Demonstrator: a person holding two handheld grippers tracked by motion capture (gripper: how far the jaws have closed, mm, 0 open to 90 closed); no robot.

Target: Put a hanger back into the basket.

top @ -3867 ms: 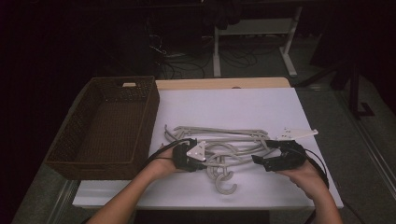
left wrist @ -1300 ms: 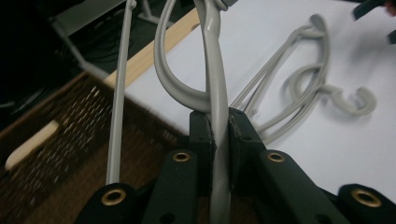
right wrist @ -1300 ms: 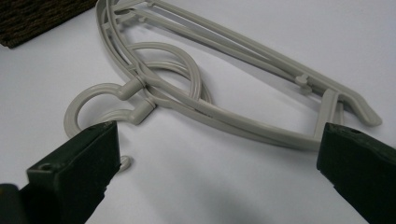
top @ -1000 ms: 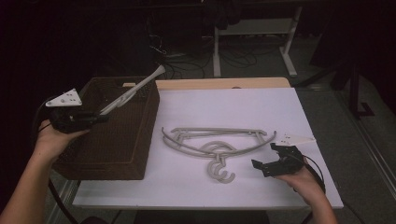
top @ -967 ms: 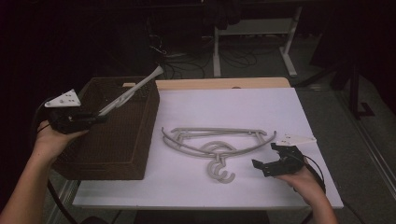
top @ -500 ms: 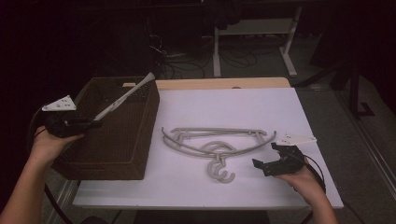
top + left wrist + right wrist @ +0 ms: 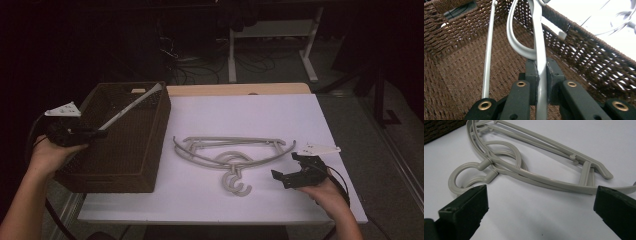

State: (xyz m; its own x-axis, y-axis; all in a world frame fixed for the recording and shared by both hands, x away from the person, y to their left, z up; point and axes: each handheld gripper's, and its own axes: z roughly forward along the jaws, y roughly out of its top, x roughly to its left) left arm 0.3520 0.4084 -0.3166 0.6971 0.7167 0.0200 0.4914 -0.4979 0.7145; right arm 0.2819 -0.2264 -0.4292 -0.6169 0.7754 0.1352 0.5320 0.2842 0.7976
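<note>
In the high view, the left gripper (image 7: pixel 92 132) is raised at the near left edge of a dark brown wicker basket (image 7: pixel 145 167), its jaws clamped on a grey plastic hanger (image 7: pixel 131 105) that slants up over the basket's open top toward the far right corner. The basket stands on the left part of a white table (image 7: pixel 280 115). To its right, near the middle of the table, a stack of grey hangers (image 7: pixel 232 152) lies flat, hooks pointing toward the person. The right gripper (image 7: pixel 282 176) rests low on the table just to the right of that stack, jaws spread and aimed at it, holding nothing. In the left gripper view, the two black jaws press together on the hanger's (image 7: pixel 537 37) flat arm, which runs straight up the picture over the woven basket floor (image 7: pixel 461 75); its thin straight bar hangs to the left, and the curved part bends away above the pads. In the right gripper view, the jaws stand wide apart at either side of the picture, with the stacked hangers (image 7: pixel 534 173) lying on the white surface just ahead of them and untouched.
</note>
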